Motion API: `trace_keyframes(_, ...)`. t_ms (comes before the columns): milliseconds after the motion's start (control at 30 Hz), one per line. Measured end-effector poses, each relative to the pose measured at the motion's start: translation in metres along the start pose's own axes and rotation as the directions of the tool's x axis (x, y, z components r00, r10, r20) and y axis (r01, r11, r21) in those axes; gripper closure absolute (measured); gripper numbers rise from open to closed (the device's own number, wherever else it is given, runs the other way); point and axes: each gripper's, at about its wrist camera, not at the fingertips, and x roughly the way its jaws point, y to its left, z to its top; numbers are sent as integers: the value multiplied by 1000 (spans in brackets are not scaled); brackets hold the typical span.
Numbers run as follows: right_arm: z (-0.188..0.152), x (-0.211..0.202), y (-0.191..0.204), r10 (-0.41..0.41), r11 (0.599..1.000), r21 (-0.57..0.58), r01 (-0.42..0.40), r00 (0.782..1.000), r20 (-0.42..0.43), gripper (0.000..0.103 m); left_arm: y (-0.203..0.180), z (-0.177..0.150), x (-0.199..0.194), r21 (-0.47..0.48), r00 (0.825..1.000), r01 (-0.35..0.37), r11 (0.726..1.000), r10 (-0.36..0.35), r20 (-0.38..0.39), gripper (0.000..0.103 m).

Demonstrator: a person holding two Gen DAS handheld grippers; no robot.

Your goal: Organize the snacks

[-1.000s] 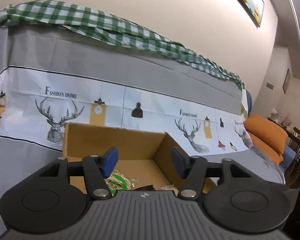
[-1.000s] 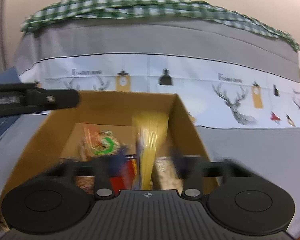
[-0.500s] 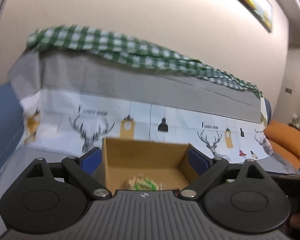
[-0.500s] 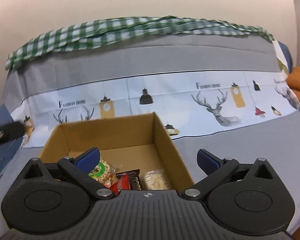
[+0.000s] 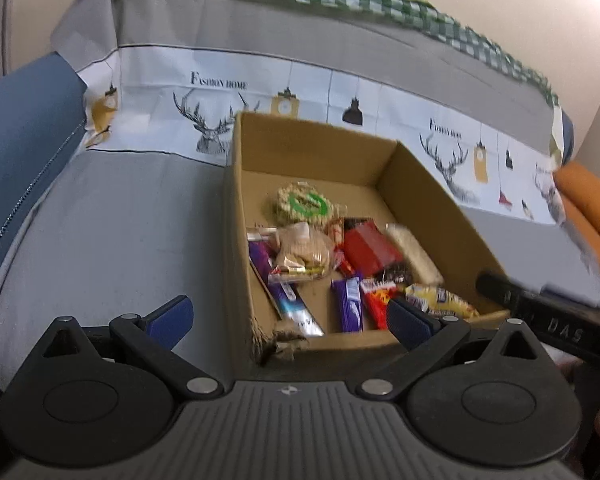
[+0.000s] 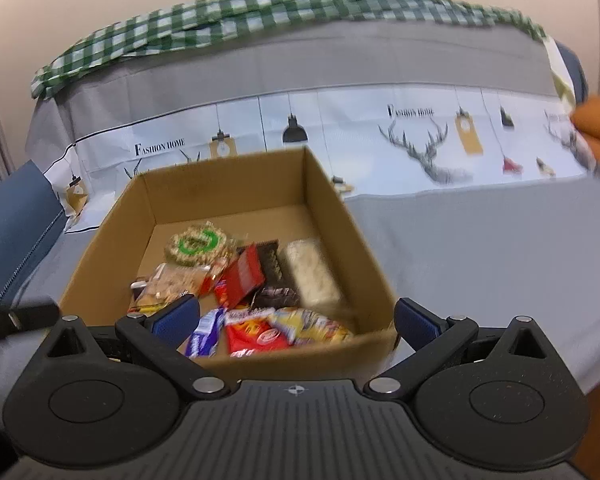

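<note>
Snacks in bright wrappers (image 6: pixel 260 308) lie heaped in the open brown cardboard box (image 6: pixel 340 216) just ahead of both tools; my left gripper (image 5: pixel 290 316) and right gripper (image 6: pixel 296 316) have just been opening, wide and empty, apparently having released their loads there

Open left claw (image 5: pixel 288 316), just spread, empty, near snack-filled cardboard box (image 5: pixel 236 208).

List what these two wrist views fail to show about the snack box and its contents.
- Wrapper text on the snacks: blurred in both views, brands unreadable.
- Near wall of the cardboard box: hidden in the right wrist view behind the right gripper.
- Box's near right corner: covered in the left wrist view by the left gripper finger.
- Snacks under the top layer: covered by other packets.
</note>
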Motion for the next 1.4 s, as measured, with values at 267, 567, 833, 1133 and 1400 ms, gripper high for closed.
trace_keyframes(267,-10,1,35,-15,980,-196,26,998,56,1,10,6,13,-12,998,-61,998,61,-1,0)
trace_keyframes(567,-8,6,33,-24,984,-177,32,999,47,1,1,5,18,16,999,-40,999,40,-15,0)
trace_keyframes(833,-9,7,34,-27,983,-178,35,999,46,1,0,5,20,14,999,-37,999,37,-23,0)
trace_keyframes(1133,-8,8,34,-26,983,-182,34,999,46,1,-2,3,22,21,999,-32,999,32,-34,0)
trace_keyframes(1400,-8,9,34,-27,982,-185,35,999,46,1,-3,2,23,32,999,-28,999,29,-34,0)
